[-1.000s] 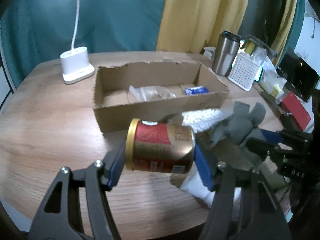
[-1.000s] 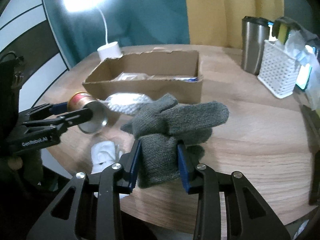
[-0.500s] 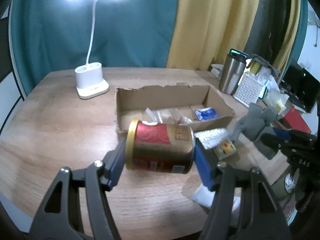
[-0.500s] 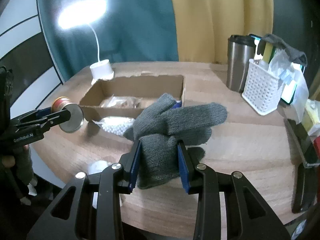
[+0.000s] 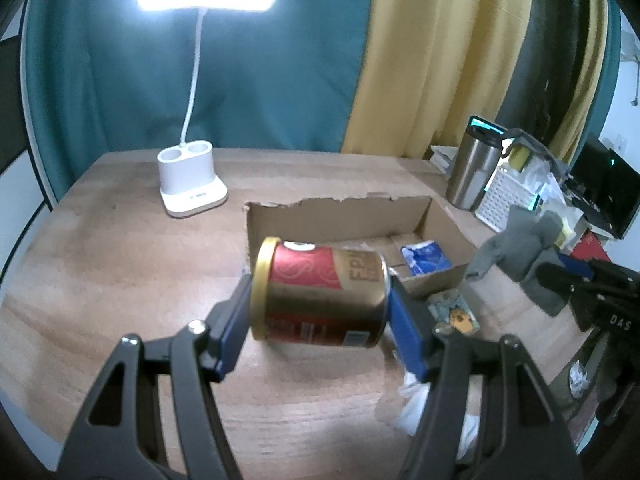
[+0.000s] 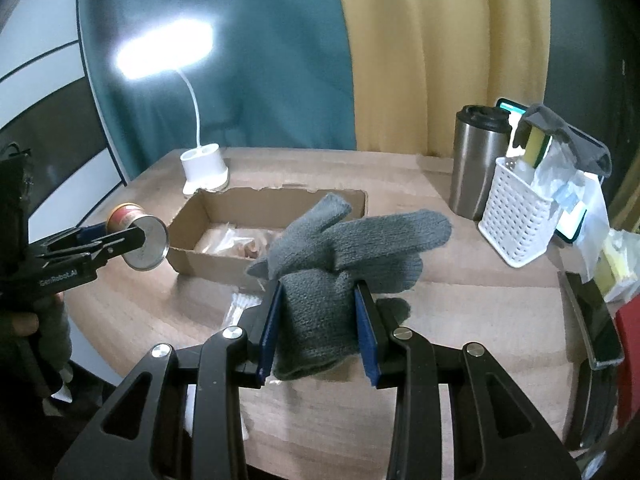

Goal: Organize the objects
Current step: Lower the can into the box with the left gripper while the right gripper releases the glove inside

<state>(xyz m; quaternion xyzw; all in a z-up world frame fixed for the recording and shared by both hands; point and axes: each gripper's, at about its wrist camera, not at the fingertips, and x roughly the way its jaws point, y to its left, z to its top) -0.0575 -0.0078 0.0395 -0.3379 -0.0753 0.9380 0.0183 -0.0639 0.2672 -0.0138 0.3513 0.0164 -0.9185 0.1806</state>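
My left gripper [image 5: 320, 312] is shut on a red and gold can [image 5: 320, 292], held sideways above the table in front of the open cardboard box [image 5: 344, 216]. The can also shows in the right wrist view [image 6: 138, 236], left of the box [image 6: 224, 268]. My right gripper [image 6: 318, 320] is shut on a grey knitted glove [image 6: 344, 252], held above the table near the box's front. The glove also shows in the left wrist view [image 5: 520, 248]. The box holds a blue packet [image 5: 424, 258] and clear plastic bags [image 6: 236, 242].
A white desk lamp [image 5: 188, 188] stands behind the box. A steel tumbler [image 6: 476, 168] and a white perforated basket [image 6: 520, 216] stand at the right. A small card packet [image 5: 456, 312] and white plastic items [image 5: 416, 404] lie in front of the box.
Both grippers have risen and pulled back from the table with their loads; the box and table look lower and farther away. Both grips are unchanged.
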